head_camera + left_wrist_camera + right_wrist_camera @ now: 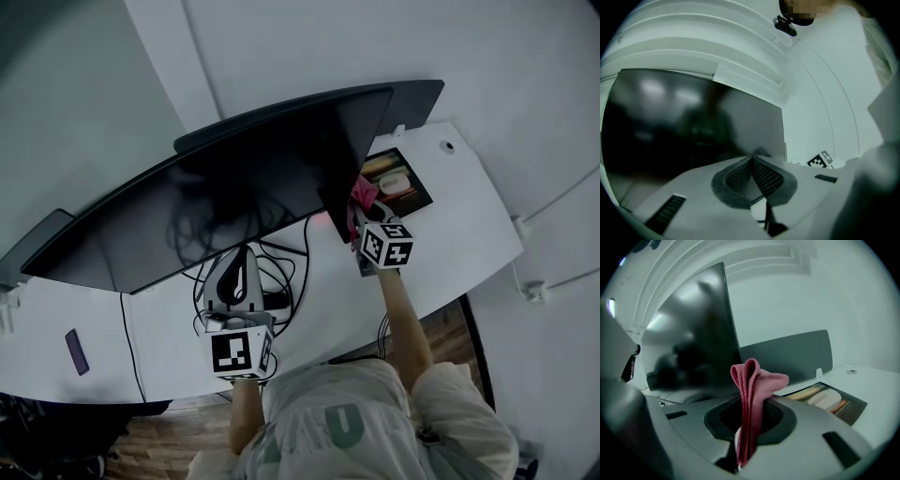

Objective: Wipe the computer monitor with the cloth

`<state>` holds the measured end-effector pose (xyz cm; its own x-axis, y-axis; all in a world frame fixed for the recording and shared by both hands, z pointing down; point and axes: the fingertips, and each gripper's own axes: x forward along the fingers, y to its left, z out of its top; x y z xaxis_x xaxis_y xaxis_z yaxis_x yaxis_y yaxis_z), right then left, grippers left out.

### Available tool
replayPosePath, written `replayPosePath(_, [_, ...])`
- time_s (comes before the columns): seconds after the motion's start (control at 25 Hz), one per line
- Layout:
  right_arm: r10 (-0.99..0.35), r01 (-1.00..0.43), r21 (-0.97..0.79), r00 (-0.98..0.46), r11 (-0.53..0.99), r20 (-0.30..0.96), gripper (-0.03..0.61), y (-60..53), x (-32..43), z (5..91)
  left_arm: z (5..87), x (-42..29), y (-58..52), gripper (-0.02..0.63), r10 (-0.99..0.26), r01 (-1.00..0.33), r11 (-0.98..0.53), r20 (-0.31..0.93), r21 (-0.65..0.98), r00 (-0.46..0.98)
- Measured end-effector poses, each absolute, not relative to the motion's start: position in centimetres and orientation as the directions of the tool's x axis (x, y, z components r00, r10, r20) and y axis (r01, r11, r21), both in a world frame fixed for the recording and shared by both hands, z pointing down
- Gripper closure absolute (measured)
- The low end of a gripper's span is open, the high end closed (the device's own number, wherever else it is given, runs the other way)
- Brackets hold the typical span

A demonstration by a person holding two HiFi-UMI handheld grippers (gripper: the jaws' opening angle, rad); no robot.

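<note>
My right gripper point(751, 414) is pinching a folded pink cloth point(755, 380) and holding it just beside the right edge of the wide dark flat monitor point(234, 197), which is standing on the white desk point(464, 225). My left gripper point(751, 163) is hovering below the screen with its jaws pressed together on nothing.

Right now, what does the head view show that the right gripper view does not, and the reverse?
Only the head view shows the left gripper, a small purple flat object and black cables. Only the right gripper view shows the black ribbed pads shut on the folded pink cloth. Both show the wide dark computer monitor, that cloth in the right gripper, the white desk, and the white mouse on a dark mat.
</note>
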<state>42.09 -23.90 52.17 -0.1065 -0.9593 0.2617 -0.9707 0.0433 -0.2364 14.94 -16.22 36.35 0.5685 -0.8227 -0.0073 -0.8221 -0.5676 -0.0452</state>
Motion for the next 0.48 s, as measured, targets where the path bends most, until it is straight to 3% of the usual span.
replayPosePath(0.48, [-0.986,-0.989,-0.045,-0.146,0.143,0.074,0.522,-23.3,41.7,40.5,32.8,18.0,-14.9,0.598,-0.777,-0.781,-0.62,-0.083,-0.07,0.624])
